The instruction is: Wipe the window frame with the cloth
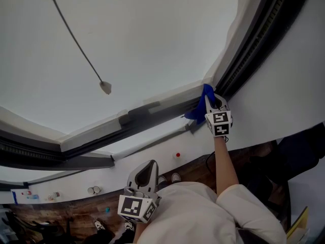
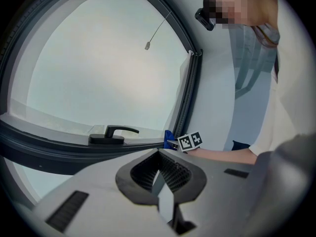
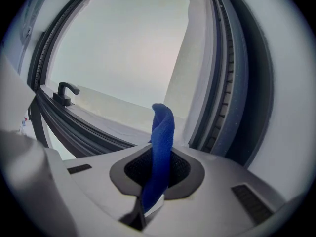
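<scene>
The right gripper [image 3: 146, 207] is clamped on a blue cloth [image 1: 202, 105] and holds it at the lower corner of the window frame [image 1: 152, 112], where the bottom rail meets the side rail. The cloth's free end stands up past the jaws. The left gripper [image 2: 165, 199] hangs low by the person's chest, well apart from the frame, its 2 jaws together with nothing between them. A black handle [image 2: 111, 134] sits further along the bottom rail.

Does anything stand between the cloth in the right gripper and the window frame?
Nothing visible does. The right gripper holds the cloth right at the corner of the window frame; the handle sits far off along it.
</scene>
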{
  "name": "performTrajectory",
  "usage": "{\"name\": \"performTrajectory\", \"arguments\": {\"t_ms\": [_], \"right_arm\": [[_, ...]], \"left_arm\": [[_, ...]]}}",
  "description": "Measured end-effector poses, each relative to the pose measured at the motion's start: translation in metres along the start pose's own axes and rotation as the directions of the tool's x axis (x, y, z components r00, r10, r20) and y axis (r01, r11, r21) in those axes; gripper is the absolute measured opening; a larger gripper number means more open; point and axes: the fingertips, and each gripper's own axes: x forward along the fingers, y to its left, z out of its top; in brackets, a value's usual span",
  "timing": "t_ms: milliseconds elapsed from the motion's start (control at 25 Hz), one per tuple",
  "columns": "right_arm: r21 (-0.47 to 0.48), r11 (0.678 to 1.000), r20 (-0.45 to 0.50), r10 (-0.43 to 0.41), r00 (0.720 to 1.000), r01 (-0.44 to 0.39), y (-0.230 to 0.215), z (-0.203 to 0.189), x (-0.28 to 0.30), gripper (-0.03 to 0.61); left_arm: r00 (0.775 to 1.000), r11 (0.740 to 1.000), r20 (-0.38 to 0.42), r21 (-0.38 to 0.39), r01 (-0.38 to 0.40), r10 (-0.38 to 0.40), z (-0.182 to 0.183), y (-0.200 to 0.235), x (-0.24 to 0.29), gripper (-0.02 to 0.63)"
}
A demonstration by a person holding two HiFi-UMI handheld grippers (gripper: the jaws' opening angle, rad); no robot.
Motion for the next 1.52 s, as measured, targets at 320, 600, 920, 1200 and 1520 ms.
{"name": "performTrajectory", "arguments": {"t_ms": [320, 600, 920, 1200, 1520], "right_arm": [[-0.015, 0.999, -0.014, -0.042, 0.999, 0.042, -0.021, -0.007, 0.002, 0.044], [0.004, 0.998, -0.045, -0.065, 0.997, 0.065, -0.017, -0.005, -0.001, 0.044], [0.048, 0.953, 0.163, 0.289, 0.943, -0.301, 0.144, 0.059, -0.038, 0.044], [-0.076, 0.851, 0.21, 0.523, 0.826, -0.52, 0.264, 0.093, -0.055, 0.044], [-0.151, 0.825, 0.116, 0.562, 0.819, -0.545, 0.307, 0.064, -0.043, 0.044]], "left_arm": [[1.0, 1.0, -0.006, -0.002, 0.004, -0.004, -0.001, 0.002, 0.003, 0.008], [1.0, 1.0, -0.007, 0.005, -0.006, 0.006, 0.001, 0.001, -0.004, 0.008], [0.997, 0.997, 0.015, 0.016, -0.072, 0.072, 0.002, 0.009, -0.032, 0.008], [0.988, 0.989, 0.03, 0.003, -0.15, 0.15, -0.003, 0.016, -0.065, 0.008], [0.974, 0.975, 0.049, -0.014, -0.222, 0.222, -0.005, 0.025, -0.09, 0.008]]}}
